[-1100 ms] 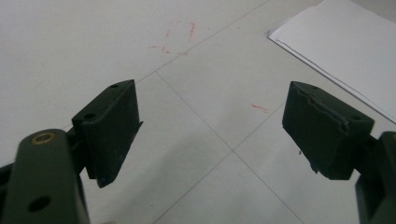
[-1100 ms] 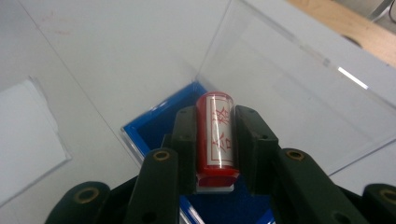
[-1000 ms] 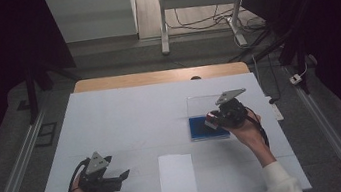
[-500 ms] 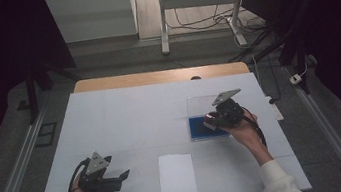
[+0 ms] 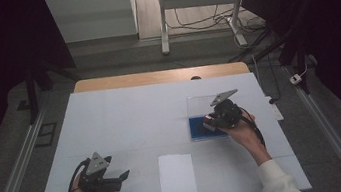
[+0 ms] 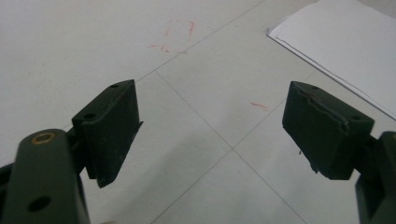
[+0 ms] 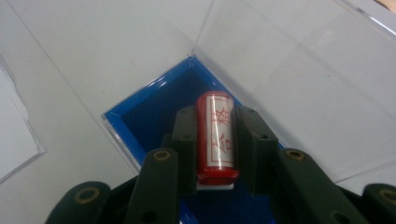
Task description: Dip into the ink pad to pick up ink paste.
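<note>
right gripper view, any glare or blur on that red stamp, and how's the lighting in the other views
Right gripper view: a pale glare streak runs down the red stamp, which looks sharp; the clear lid shows faint reflections. Left gripper view: even light, slightly soft tongs. High view: bright table, dark surroundings.

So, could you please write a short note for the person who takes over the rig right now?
Right gripper: shut on a red stamp with a white label, held over the blue tray of an open clear box at the right side of the table.
Left gripper: open, holds nothing, low over bare table at the near left.
White paper: flat at the near middle edge, no mark visible on it.
Done: stamp is gripped.
Left, probably: whether the stamp goes to the paper or into the box, I cannot tell; check first.
</note>
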### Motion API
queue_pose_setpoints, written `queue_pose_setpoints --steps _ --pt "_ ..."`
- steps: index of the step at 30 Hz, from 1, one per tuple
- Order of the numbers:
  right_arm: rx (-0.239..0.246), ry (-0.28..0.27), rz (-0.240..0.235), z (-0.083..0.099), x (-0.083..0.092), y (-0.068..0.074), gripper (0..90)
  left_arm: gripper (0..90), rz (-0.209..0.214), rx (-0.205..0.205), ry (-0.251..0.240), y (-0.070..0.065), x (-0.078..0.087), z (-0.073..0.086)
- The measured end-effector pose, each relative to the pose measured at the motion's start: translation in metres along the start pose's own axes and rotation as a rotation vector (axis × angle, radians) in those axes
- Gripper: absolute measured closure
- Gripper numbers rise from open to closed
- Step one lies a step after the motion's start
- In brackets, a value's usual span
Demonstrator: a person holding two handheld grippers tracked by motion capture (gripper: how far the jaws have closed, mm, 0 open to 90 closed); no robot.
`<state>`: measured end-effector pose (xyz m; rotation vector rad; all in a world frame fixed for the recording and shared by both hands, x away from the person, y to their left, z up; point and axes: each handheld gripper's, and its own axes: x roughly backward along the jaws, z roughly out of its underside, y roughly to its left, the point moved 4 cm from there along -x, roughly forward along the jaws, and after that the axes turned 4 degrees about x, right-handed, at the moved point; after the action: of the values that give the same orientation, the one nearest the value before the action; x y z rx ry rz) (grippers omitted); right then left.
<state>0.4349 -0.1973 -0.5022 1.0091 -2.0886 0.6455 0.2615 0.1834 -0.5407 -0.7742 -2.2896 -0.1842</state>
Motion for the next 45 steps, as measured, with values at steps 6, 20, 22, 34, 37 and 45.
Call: queue_pose_setpoints --steps 6,20,22,34,37,45 --pt "0.014 0.024 0.008 -0.001 0.0 0.001 70.0 19.1 -0.004 0.001 0.003 0.0 0.0 0.001" --pt "0.04 0.093 0.037 -0.003 -0.006 0.005 70.6 19.1 -0.009 0.007 0.002 0.0 0.003 0.004" --pt "0.025 0.081 0.028 -0.002 -0.006 0.004 70.6 19.1 -0.011 0.009 0.002 0.0 0.003 0.004" --pt "0.061 0.076 0.069 -0.001 -0.006 0.009 70.7 19.1 -0.011 0.007 0.002 0.0 0.003 0.004" --pt "0.063 0.077 0.071 0.0 -0.006 0.01 70.7 19.1 -0.012 0.008 0.004 0.001 0.003 0.004" --pt "0.061 0.071 0.068 0.0 -0.006 0.009 70.6 19.1 -0.014 0.006 0.007 0.001 0.002 0.004"
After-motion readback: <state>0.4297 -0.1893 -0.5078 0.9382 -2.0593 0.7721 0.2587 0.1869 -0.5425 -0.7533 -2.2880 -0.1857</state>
